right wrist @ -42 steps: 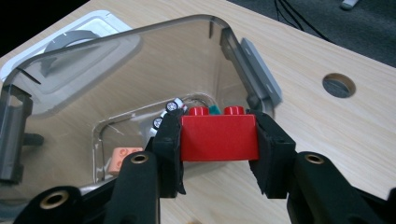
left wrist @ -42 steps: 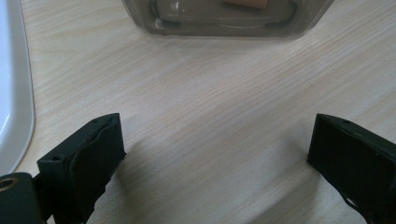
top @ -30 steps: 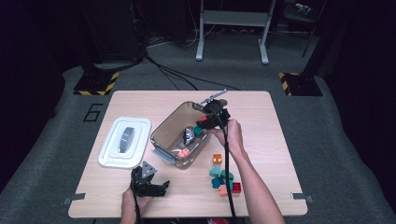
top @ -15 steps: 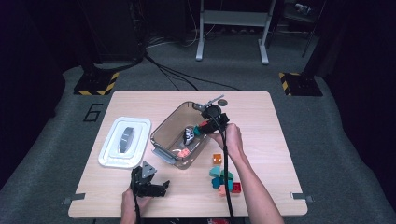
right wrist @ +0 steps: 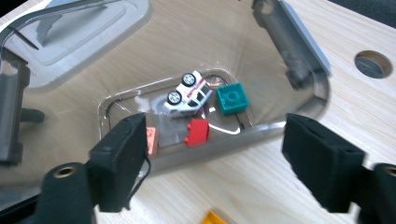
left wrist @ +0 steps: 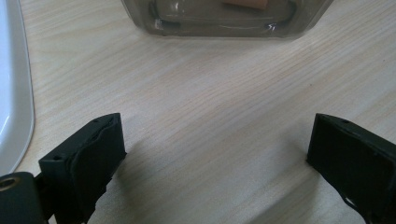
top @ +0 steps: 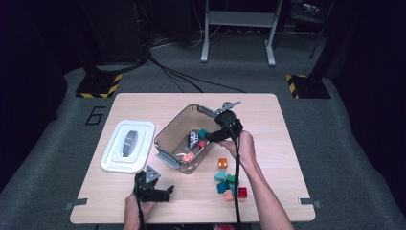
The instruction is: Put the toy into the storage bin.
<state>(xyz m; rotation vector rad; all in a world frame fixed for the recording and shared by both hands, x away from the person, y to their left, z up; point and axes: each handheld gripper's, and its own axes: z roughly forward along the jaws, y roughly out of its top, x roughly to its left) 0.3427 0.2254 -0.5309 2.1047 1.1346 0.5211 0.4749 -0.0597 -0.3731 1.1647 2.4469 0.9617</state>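
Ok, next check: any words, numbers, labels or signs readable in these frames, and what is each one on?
"6": a dark numeral on the grey floor mat, just off the table's far left corner.
No other text reads: the toy car in the clear bin carries red stripes only, and the white lid shows no lettering.

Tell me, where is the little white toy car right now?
The white toy car lies on its side inside the clear plastic bin, beside a teal block and a red block.
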